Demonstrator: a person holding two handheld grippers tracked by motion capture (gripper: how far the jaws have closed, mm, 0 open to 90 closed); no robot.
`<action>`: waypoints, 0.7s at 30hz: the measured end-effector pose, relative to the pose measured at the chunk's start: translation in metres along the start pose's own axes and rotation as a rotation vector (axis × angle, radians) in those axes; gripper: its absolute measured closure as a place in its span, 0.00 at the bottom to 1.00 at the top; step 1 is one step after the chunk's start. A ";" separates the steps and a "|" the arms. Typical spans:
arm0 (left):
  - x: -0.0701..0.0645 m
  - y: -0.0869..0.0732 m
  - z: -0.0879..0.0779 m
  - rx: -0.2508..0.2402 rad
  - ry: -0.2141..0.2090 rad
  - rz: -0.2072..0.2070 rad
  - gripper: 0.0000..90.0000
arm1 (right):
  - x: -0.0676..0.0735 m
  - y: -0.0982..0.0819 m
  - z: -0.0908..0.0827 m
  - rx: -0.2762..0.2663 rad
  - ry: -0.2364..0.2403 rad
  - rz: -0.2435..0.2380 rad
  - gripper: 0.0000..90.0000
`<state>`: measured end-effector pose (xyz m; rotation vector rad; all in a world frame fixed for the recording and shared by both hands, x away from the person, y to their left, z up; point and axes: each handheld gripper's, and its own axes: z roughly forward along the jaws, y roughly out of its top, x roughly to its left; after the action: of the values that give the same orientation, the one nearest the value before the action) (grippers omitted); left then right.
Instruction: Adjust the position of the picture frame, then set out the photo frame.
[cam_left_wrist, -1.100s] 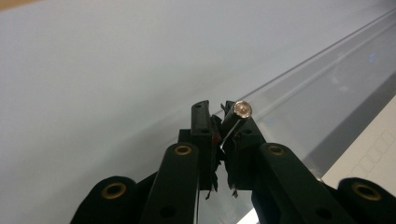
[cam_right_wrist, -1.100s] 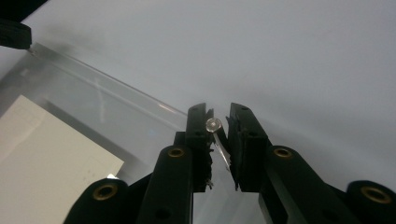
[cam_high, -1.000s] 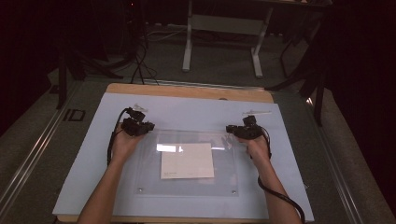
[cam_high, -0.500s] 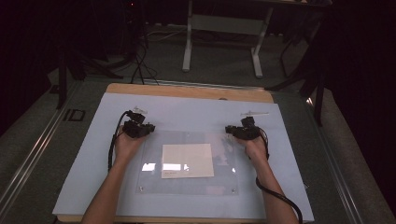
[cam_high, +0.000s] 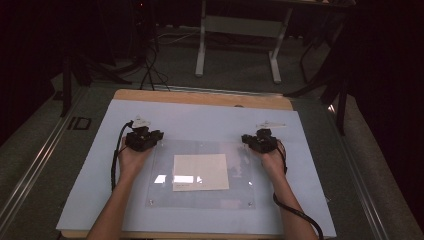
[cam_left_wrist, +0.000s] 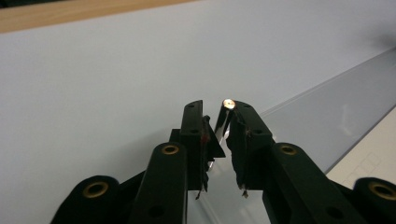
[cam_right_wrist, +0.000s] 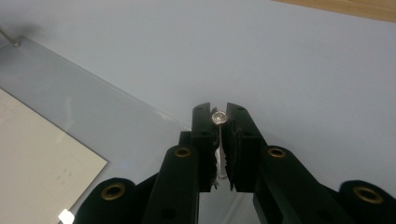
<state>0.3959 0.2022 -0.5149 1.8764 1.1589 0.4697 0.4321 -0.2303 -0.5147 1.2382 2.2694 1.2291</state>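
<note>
A clear plastic sheet (cam_high: 200, 197) lies on a pale blue mat (cam_high: 200, 120), over a white paper (cam_high: 200, 171). My left gripper (cam_high: 156, 136) stands at the sheet's far left corner. In the left gripper view (cam_left_wrist: 215, 109) its jaws have just been opening, and a narrow gap shows between them, with a shiny screw head (cam_left_wrist: 229, 102) at the tip of one jaw. My right gripper (cam_high: 248, 140) is at the far right corner. Its jaws (cam_right_wrist: 218, 112) have just been closing and are shut on a small metal screw (cam_right_wrist: 218, 117).
The mat covers a wooden table (cam_high: 200, 97), which shows as a strip at the far edge. Beyond it stand a table frame (cam_high: 240, 45) and dark floor. Cables trail from both grippers along the forearms. A small white piece (cam_high: 270, 124) lies on the mat beyond the right gripper.
The bright glare on the clear sheet has slid from its far part toward its near part. Both hands have stayed almost where they were.
</note>
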 end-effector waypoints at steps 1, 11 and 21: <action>0.000 0.000 0.000 0.000 0.000 0.000 0.89 | 0.000 0.000 0.000 0.000 0.000 0.000 0.92; -0.003 -0.005 0.001 -0.041 0.021 0.009 0.92 | -0.001 -0.003 0.000 -0.016 0.003 0.015 0.92; -0.004 -0.006 0.003 -0.056 0.026 0.013 0.94 | 0.000 -0.004 0.000 -0.023 -0.004 0.012 0.91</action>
<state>0.3925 0.1986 -0.5207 1.8352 1.1403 0.5301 0.4295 -0.2311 -0.5176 1.2470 2.2417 1.2529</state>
